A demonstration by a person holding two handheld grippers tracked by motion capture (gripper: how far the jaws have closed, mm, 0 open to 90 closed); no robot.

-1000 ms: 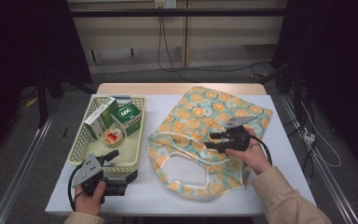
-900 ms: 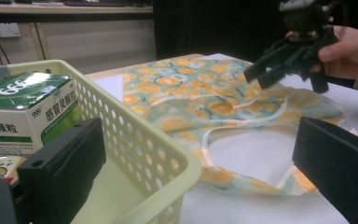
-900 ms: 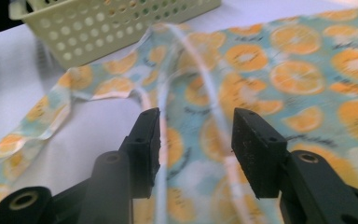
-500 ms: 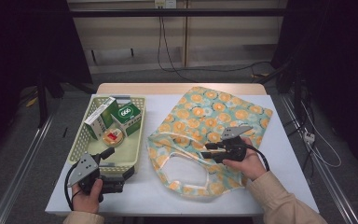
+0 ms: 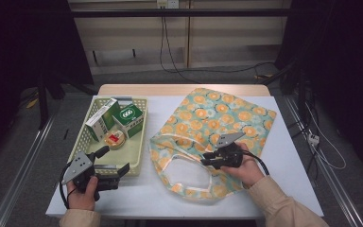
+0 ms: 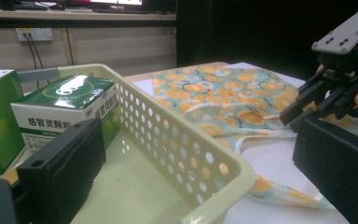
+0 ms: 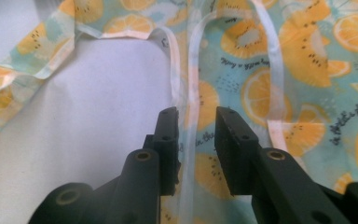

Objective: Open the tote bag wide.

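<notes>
- At far left: left gripper [image 5: 116, 171] held low at the near edge of the surface [image 5: 293, 184], jaws spread wide and empty, one on each side of the near rim of the basket [image 5: 134, 163], as the left gripper view shows.
- In the basket: two green-and-white boxes [image 5: 118, 118] and a small round tin [image 5: 115, 140], untouched, toward its far end.
- Centre to right: fruit-print tote bag [image 5: 227, 118] lying flat on the surface, mouth and handles toward the near edge.
- Right gripper [image 5: 207, 161] resting low over the bag's mouth, jaws pointing left across the table; jaws just been closing, now narrow but not clamped.
- In the right gripper view: pale strap of the bag's handle [image 7: 189, 107] running straight ahead between the two jaws, long axis in line with them, a gap left on either side.
- Judgement: right hand far nearer the strap; a small further pinch likely enough to seize it, provided the strap stays centred.
</notes>
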